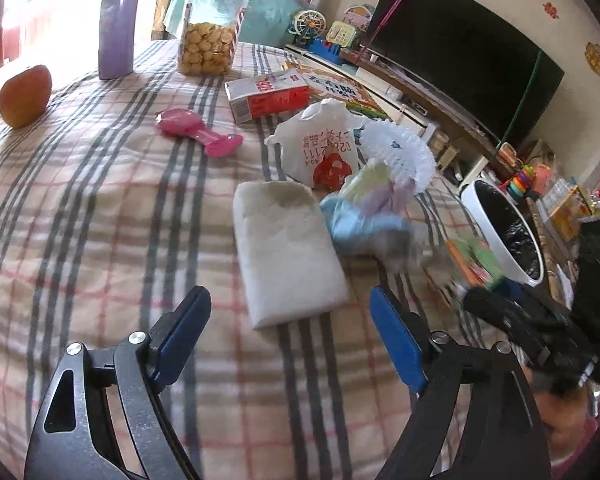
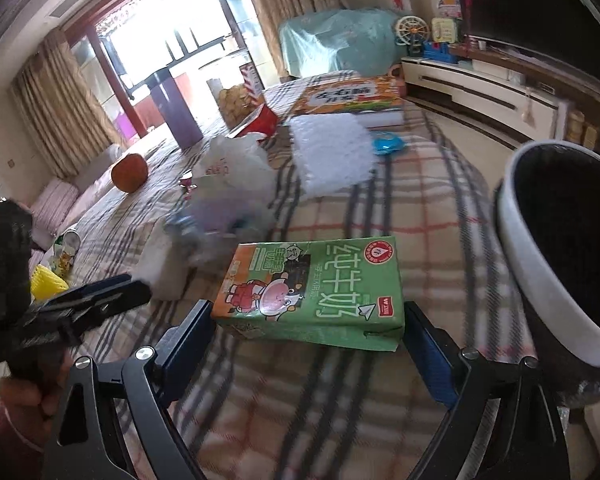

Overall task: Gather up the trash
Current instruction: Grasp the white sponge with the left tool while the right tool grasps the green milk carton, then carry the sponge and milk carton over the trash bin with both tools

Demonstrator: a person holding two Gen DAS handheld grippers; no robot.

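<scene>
Your right tongs [image 2: 306, 328] stand spread wide, and the green milk carton [image 2: 314, 292] lies flat between the two blue pads. The left pad [image 2: 188, 332] sits right at the carton's near left corner and the right pad [image 2: 428, 344] just off its right edge; whether either truly touches it you cannot tell, and nothing is gripped yet. The carton rests on the plaid-covered tabletop [image 2: 380, 208], close beside the white bin with the black liner [image 2: 540, 280] that stands at its right.

Your left tongs [image 1: 290, 320] are also released and wide apart, holding nothing. They hover above the cloth with a white folded pad [image 1: 288, 252] lying ahead between the finger lines, clear of both.

Just beyond that pad sits a blurred heap of crumpled blue and pale wrappers [image 1: 364, 216], touching a white plastic bag with red print [image 1: 320, 148] and a white foam net [image 1: 400, 152]. Farther back lie a red and white carton [image 1: 266, 96], a pink toy [image 1: 198, 132], a jar of biscuits [image 1: 212, 32], a purple flask [image 1: 118, 20] and an orange fruit [image 1: 24, 96].
</scene>
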